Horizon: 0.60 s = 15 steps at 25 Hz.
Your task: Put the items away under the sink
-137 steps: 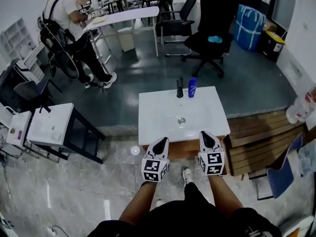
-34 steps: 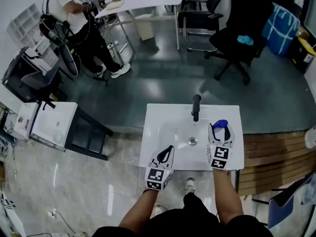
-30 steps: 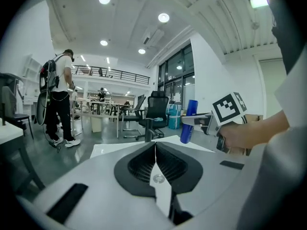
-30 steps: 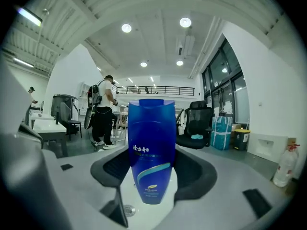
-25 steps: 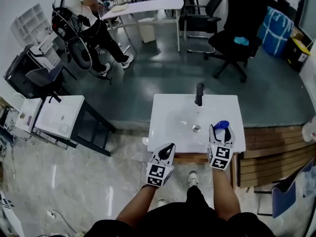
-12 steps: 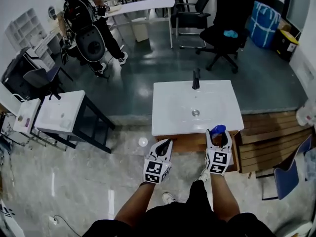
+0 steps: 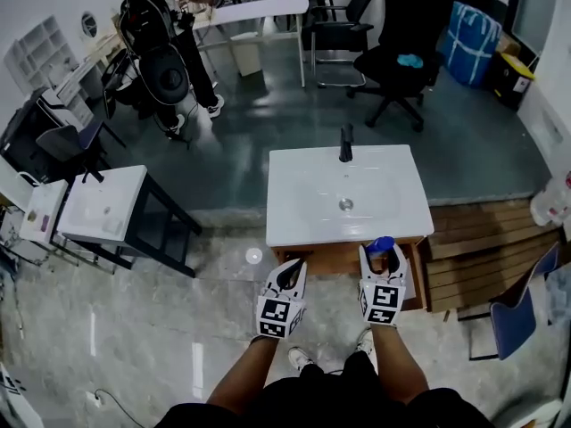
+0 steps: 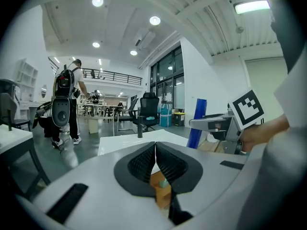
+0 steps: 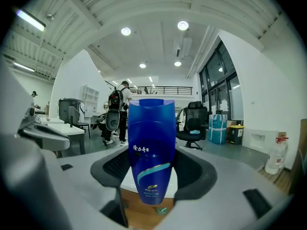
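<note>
The right hand-held gripper point(image 9: 152, 169) is clamped on a blue bottle point(image 9: 151, 147), its ribbed pads pressing on both sides while the bottle stands upright between them. In the head view this hand-held gripper point(image 7: 381, 255) holds the bottle point(image 7: 381, 243) just in front of the white sink point(image 7: 299, 199), near the sink's front right corner and level with the wooden cabinet point(image 7: 335, 257) beneath it. The left hand-held gripper point(image 8: 155, 146) is clenched with nothing in it, its jaw tips meeting; seen from above it point(image 7: 291, 275) hangs beside the right one, near the cabinet's left part, above the pale marble floor point(image 7: 134, 328). A black faucet point(image 7: 345, 143) rises at the sink's far edge. A wooden platform point(image 7: 473, 252) lies to the right of the cabinet, a second small sink stand point(image 7: 98, 212) to the left. Farther off are a black office chair point(image 7: 393, 61) and a person point(image 7: 165, 52) with a backpack.
</note>
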{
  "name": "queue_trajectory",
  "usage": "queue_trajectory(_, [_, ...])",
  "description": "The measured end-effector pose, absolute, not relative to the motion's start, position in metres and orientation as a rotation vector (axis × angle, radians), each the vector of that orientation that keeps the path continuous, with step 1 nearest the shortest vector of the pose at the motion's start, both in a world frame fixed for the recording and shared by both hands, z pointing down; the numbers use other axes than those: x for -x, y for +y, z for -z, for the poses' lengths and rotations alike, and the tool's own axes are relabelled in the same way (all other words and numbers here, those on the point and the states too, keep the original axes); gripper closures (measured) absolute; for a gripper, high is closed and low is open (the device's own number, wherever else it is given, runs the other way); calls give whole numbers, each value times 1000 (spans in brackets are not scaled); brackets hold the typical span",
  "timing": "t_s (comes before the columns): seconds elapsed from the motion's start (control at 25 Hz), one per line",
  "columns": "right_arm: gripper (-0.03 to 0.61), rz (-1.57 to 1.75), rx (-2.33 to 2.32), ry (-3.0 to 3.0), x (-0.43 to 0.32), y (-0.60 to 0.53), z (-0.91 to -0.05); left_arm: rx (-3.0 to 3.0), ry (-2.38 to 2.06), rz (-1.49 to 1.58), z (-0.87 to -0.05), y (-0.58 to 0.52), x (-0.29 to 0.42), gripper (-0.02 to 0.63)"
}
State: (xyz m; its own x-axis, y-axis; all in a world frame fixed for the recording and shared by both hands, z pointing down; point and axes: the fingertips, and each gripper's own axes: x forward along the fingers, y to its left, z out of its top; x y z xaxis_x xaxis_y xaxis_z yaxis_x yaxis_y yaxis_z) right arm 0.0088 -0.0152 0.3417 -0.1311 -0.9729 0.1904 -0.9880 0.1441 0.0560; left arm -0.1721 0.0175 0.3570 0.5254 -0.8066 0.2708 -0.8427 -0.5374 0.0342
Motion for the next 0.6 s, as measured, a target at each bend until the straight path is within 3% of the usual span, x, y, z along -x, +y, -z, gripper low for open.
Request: queue_trajectory(0.6, [296,-116,-1825,-2312,-13,-20,-378,-2568,-1553,-359,-391,-5,139,592])
